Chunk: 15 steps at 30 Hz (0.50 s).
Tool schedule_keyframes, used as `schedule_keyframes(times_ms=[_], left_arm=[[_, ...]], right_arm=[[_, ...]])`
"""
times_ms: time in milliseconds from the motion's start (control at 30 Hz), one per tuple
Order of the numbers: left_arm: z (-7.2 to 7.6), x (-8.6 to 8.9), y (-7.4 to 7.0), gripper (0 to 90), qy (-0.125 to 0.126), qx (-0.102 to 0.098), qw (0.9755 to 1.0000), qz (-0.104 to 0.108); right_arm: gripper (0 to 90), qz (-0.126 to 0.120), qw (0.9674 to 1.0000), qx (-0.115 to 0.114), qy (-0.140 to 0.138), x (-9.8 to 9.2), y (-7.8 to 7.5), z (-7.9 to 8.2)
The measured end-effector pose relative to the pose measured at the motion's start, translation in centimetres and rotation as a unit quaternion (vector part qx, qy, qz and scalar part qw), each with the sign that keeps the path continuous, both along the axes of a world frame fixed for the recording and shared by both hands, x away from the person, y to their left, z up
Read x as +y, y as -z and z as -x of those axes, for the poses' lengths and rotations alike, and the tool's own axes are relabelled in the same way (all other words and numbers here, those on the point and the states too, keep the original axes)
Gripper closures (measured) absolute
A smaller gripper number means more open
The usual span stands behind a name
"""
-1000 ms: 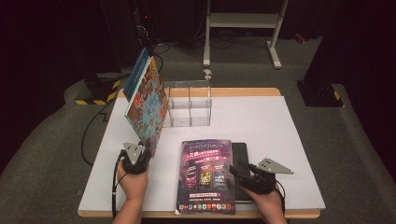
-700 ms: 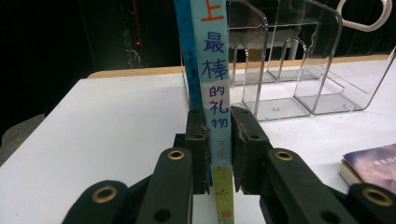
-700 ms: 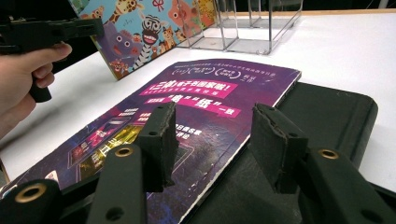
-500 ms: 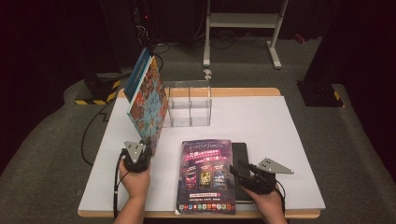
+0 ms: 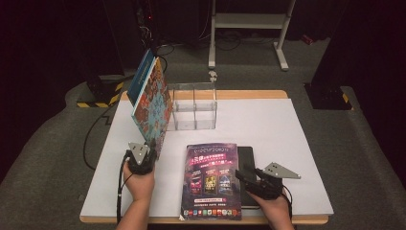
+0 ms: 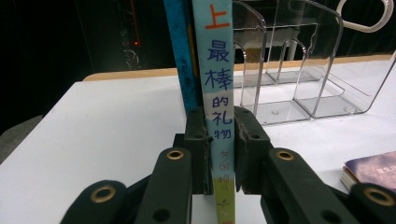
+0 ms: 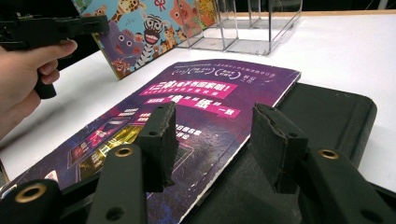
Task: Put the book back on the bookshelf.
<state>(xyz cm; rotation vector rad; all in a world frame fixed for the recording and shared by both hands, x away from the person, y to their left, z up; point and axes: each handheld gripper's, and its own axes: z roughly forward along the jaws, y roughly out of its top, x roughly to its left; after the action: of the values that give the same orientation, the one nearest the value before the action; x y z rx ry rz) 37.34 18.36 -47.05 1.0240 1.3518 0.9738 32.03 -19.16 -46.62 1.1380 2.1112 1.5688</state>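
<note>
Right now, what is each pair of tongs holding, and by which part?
The left tongs clamp the picture book by the bottom of its spine. The right tongs are open over the purple magazine, holding nothing.

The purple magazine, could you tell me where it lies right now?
In the high view the purple magazine lies flat at the table's near edge, partly over a black pad, between both hands.

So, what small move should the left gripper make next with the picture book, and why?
Probably swing the picture book sideways toward the clear rack. The left gripper is clamped on its spine and holds it upright on the table, beside the rack and outside its slots.
</note>
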Motion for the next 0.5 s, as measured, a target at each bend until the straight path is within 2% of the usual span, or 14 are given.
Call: schedule_keyframes(times_ms=[167, 300, 400, 500], left_arm=[[0.1, 0.2, 0.0, 75.3, 0.003, 0.001, 1.0, 0.0], [0.5, 0.6, -0.1, 61.8, 0.016, 0.005, 0.9998, 0.01], [0.8, 0.9, -0.2, 57.6, 0.027, 0.008, 0.9995, 0.015], [1.2, 1.4, -0.3, 54.5, 0.047, 0.019, 0.9985, 0.021]], right_arm=[[50.3, 0.001, 1.0, 0.001, -0.001, 0.0, 0.0, 0.0], [50.0, 0.0, 1.0, -0.001, -0.001, 0.0, 0.0, 0.0], [49.8, 0.001, 1.0, -0.001, -0.001, -0.1, -0.1, 0.0], [49.7, 0.001, 1.0, -0.001, 0.0, -0.1, -0.1, 0.0]])
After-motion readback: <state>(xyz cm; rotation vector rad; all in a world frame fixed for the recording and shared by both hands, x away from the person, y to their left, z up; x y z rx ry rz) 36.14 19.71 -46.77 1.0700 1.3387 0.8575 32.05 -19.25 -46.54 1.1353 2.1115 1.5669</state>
